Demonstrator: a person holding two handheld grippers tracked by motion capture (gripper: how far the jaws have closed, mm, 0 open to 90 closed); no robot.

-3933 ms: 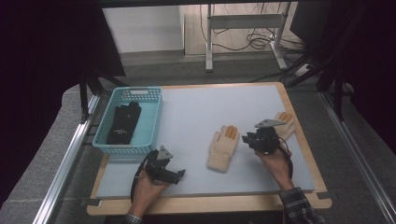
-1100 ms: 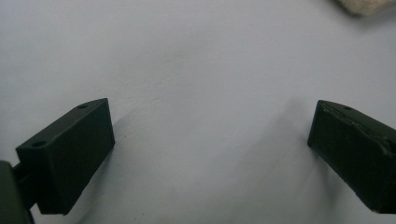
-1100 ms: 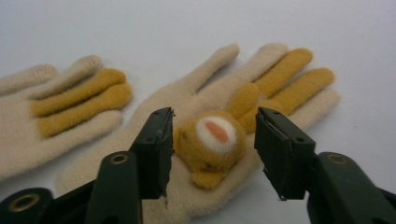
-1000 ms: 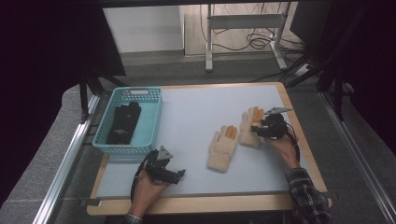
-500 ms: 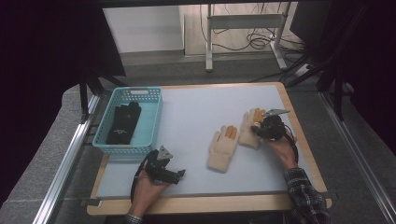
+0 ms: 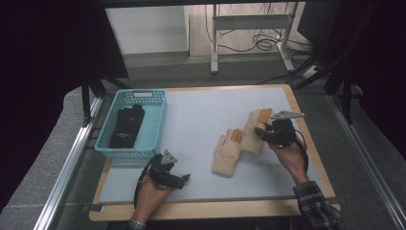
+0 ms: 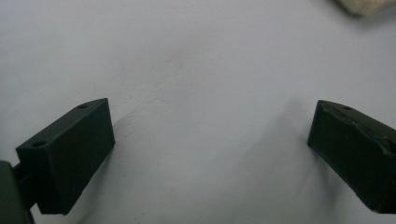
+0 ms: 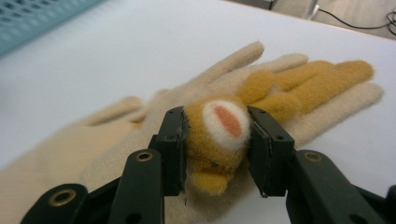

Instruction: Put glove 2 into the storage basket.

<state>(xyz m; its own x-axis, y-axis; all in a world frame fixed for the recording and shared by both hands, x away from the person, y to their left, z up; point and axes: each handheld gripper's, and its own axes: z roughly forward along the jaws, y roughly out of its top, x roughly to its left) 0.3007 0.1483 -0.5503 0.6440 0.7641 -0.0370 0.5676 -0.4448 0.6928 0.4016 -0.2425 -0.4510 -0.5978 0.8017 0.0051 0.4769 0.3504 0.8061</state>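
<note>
Two cream gloves with orange-tan fuzzy parts lie right of the table's middle. The nearer glove (image 6: 227, 153) rests flat. The farther glove (image 6: 253, 128) (image 8: 299, 88) overlaps its edge, and my right gripper (image 6: 262, 131) (image 8: 217, 140) is shut on a fuzzy tan lump of it that bears a white and orange patch. In the right gripper view the nearer glove (image 8: 60, 144) lies blurred at the left. My left gripper (image 6: 183, 178) (image 7: 210, 149) sits low near the front edge, open, with bare table between its jaws and a glove's edge (image 7: 364, 4) at the top right.
A teal basket (image 6: 153, 125) stands at the table's left with black gloves (image 6: 127, 125) inside. The white mat (image 6: 201, 110) has a wooden border. Metal rails run along both sides, and a desk frame with cables stands beyond the far edge.
My right gripper has carried its glove leftward from the right side until it lies against the other glove; in the last second it barely shifts. The left gripper has stayed put.
</note>
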